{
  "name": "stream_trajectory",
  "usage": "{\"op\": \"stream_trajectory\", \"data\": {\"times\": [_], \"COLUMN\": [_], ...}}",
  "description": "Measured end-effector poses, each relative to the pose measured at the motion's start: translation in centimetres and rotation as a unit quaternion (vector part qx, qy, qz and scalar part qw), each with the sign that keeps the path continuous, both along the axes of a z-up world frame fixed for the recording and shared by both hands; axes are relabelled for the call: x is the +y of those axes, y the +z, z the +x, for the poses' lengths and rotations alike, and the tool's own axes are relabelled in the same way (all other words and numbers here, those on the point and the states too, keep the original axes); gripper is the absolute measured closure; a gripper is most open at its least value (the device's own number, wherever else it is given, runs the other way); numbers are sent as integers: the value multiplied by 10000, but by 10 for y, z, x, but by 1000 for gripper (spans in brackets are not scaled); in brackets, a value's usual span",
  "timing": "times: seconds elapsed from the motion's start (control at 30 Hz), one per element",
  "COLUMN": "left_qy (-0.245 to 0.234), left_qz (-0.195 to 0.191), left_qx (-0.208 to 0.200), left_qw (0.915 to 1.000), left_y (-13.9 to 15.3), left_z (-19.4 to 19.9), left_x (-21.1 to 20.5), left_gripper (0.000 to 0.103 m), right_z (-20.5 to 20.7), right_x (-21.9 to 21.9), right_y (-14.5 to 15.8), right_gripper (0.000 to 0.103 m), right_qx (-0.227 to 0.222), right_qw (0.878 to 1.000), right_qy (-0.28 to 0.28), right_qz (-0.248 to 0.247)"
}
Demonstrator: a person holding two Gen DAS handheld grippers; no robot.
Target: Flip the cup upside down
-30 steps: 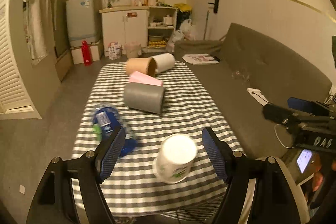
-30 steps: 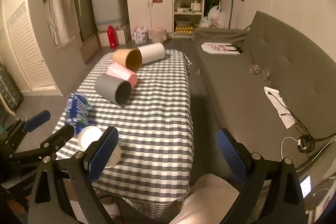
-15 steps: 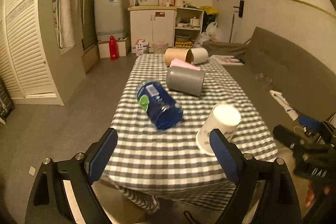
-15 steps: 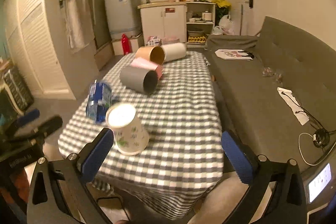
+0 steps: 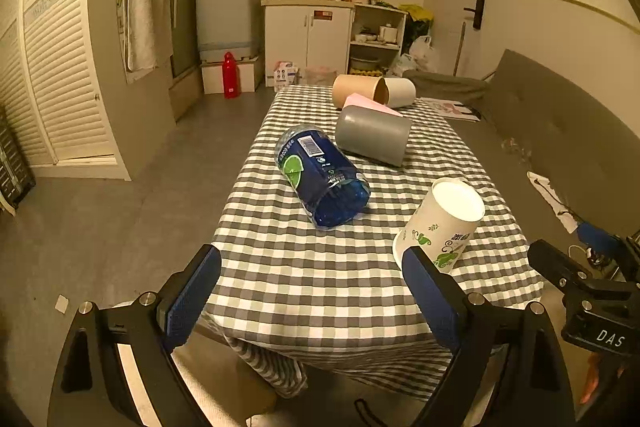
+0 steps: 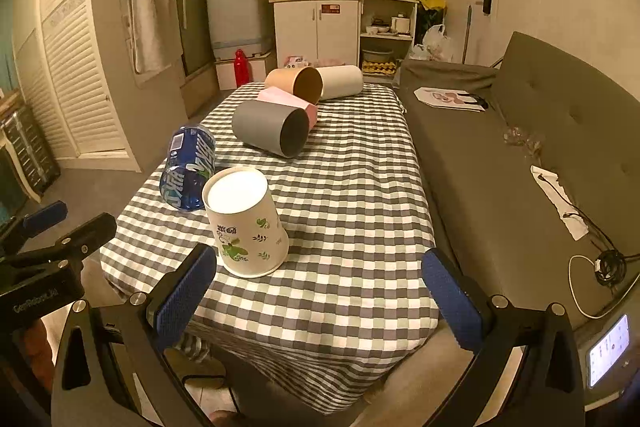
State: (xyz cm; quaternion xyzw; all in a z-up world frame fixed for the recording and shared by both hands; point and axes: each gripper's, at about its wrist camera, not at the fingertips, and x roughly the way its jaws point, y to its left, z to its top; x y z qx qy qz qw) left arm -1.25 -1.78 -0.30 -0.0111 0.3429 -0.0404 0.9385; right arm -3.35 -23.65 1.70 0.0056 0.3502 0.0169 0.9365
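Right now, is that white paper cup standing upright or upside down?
Upside down: the paper cup rests wide rim down on the checked tablecloth, closed base up.

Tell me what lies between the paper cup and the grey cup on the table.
In the right wrist view, only bare checked tablecloth lies between the upside-down paper cup and the grey cup. The blue bottle lies off to the left of that stretch.
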Motion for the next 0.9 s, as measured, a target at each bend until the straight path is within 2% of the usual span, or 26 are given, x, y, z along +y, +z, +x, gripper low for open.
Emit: {"op": "stream_trajectory", "data": {"times": [0.9], "left_qy": [15], "left_qz": [103], "left_qx": [-34], "left_qw": [9999], "left_y": [-1], "left_z": [1], "left_x": [0], "left_gripper": [8], "right_z": [1], "right_x": [6], "right_y": [-3], "right_gripper": [0], "right_qx": [111], "right_qw": [9998], "right_qy": [54], "right_qz": [-136]}}
